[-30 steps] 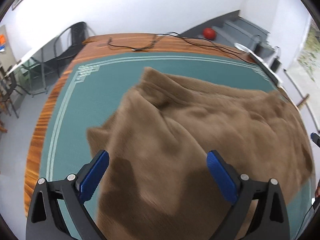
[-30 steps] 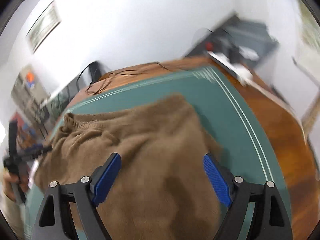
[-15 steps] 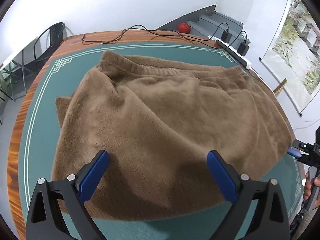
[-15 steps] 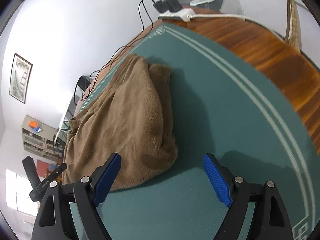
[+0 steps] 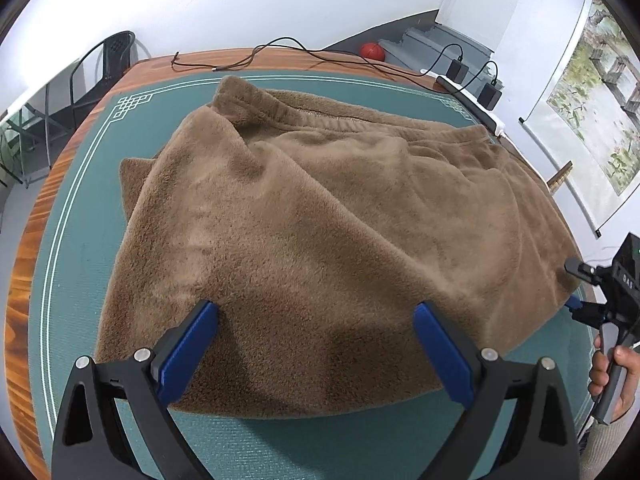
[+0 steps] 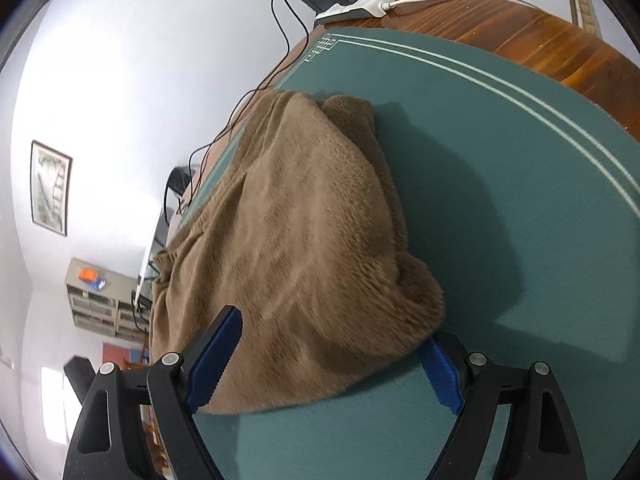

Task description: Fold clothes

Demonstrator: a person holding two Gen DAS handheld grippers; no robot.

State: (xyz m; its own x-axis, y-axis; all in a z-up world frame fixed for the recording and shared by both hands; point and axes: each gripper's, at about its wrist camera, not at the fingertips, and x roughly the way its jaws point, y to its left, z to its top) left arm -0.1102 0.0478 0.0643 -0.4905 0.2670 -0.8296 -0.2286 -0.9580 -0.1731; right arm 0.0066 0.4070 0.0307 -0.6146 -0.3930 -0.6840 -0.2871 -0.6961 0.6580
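Note:
A brown fleece garment (image 5: 328, 232) lies folded over on the green mat (image 5: 72, 240), its ribbed waistband at the far edge. My left gripper (image 5: 316, 344) is open and empty, its blue pads over the garment's near edge. My right gripper (image 6: 332, 356) is open, its jaws on either side of the garment's near right corner (image 6: 400, 320), without gripping it. In the left wrist view the right gripper (image 5: 576, 304) shows at the garment's right edge, held by a hand.
The mat covers a wooden table (image 5: 24, 240). Black cables (image 5: 280, 52) and a white power strip (image 6: 356, 6) with chargers lie along the far edge. A black chair (image 5: 108, 64) stands at the far left. A scroll painting (image 5: 592, 100) hangs on the right wall.
The garment was swung over and has settled flat on the mat. Both grippers have moved closer to its near edge; the right one now straddles the near right corner.

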